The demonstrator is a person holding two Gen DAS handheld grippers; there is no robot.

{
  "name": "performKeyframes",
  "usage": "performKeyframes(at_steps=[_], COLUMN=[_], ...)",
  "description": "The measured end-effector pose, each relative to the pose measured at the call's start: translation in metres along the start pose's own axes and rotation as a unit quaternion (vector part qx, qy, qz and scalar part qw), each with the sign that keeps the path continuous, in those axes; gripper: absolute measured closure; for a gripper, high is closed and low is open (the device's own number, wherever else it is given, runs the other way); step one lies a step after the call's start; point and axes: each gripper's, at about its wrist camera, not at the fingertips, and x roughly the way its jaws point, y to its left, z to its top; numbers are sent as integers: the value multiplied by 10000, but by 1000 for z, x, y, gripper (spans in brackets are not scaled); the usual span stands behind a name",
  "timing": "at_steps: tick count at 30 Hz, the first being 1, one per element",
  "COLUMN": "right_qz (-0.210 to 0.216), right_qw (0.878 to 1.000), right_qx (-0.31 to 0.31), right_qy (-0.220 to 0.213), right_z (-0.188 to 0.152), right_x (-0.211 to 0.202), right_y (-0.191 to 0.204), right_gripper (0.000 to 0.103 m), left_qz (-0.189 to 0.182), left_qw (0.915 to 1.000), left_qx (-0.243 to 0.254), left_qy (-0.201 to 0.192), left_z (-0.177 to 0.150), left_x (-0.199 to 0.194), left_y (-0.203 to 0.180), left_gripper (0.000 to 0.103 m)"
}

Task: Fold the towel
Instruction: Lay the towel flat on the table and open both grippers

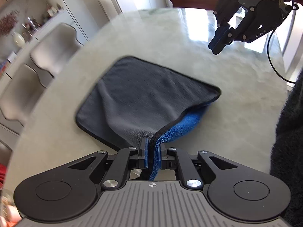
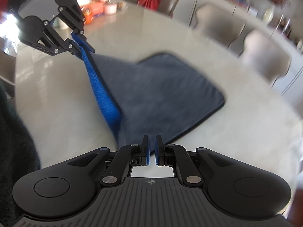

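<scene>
Left gripper (image 1: pixel 153 149): my fingers clamp the grey-and-blue plush towel (image 1: pixel 144 92) corner between them.
Right gripper (image 2: pixel 152 151): clenched, nothing held, towel lies ahead.

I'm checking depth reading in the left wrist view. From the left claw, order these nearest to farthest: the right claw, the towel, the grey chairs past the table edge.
1. Towel: its corner is clamped in the left claw, straight ahead.
2. Right claw: upper right, above the table.
3. Grey chairs: left, beyond the table edge.
</scene>
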Motion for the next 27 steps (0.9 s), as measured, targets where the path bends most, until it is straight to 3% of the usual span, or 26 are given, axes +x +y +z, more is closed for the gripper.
performKeyframes(at_steps=[3, 7, 8, 11, 13, 15, 19, 23, 27], right_qz=[97, 126, 142, 85, 48, 126, 199, 213, 169], right_qw=[9991, 9929, 9879, 9737, 9636, 9466, 9278, 9061, 8959], right_qx=[192, 1128, 1518, 2270, 2668, 3220, 3725, 4219, 4432], right_qy=[372, 363, 276, 159, 140, 107, 88, 241, 244], right_z=[-13, -23, -26, -30, -31, -36, -41, -42, -39], right_x=[15, 28, 32, 40, 43, 53, 60, 71, 78], right_y=[7, -6, -11, -18, -21, -28, -38, -39, -36], right_gripper=[95, 92, 91, 74, 72, 71, 69, 68, 62], left_qz=[-82, -128, -104, -6, 31, 59, 25, -36, -179], left_qw=[9988, 9980, 9979, 9979, 9983, 9980, 9937, 9925, 9921], left_qx=[396, 235, 193, 30, -187, -496, -1098, -1203, -1236], left_qy=[280, 575, 618, 649, 546, 378, 216, 211, 91], left_z=[-13, -27, -29, -34, -36, -38, -43, -42, -40], left_x=[8, 5, 4, -6, -14, -15, -5, 9, 20], left_y=[-24, -22, -19, -10, -1, 9, 21, 19, 16], left_gripper=[89, 84, 83, 77, 67, 65, 63, 63, 61])
